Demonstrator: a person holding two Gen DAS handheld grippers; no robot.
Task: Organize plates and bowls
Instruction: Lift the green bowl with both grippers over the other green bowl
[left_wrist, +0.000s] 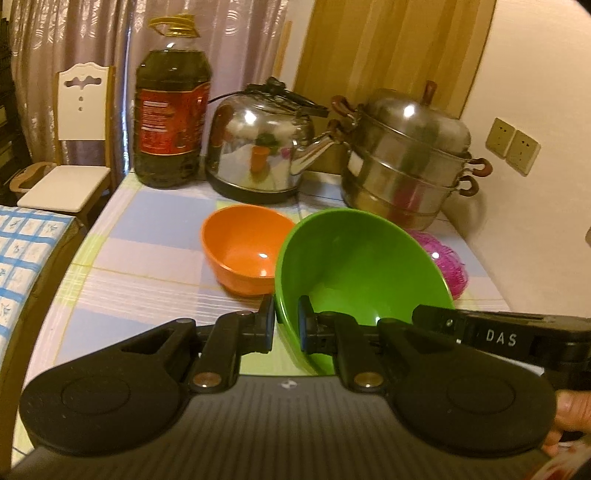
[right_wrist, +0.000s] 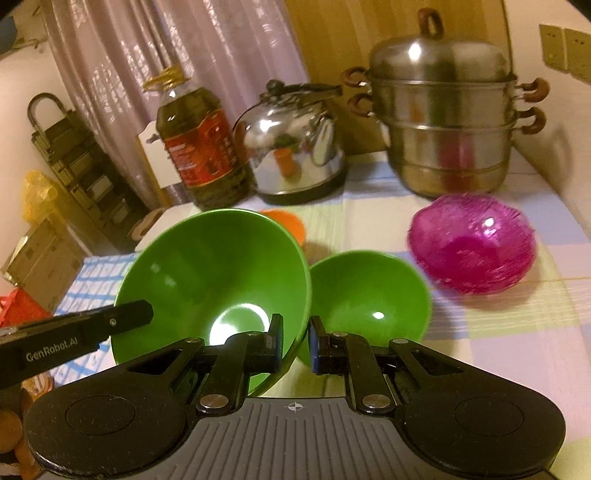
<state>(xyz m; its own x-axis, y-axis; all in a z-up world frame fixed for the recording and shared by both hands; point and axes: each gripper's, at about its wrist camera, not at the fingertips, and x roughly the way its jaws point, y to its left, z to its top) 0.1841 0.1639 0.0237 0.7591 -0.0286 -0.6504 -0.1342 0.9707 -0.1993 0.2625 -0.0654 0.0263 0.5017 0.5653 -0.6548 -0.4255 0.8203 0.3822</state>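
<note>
**Two grips on one rim**

The large green plastic bowl (right_wrist: 207, 273) hangs tilted above the checked tablecloth (right_wrist: 498, 332), its rim pinched by both left gripper (left_wrist: 285, 325) and right gripper (right_wrist: 295, 341). Uneven pulls could twist it free onto the smaller green bowl (right_wrist: 369, 299).

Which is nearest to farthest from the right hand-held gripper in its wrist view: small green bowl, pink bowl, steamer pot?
From the right hand-held gripper:
1. small green bowl, just ahead, slightly right.
2. pink bowl, further out on the right.
3. steamer pot, at the back right of the table.
</note>
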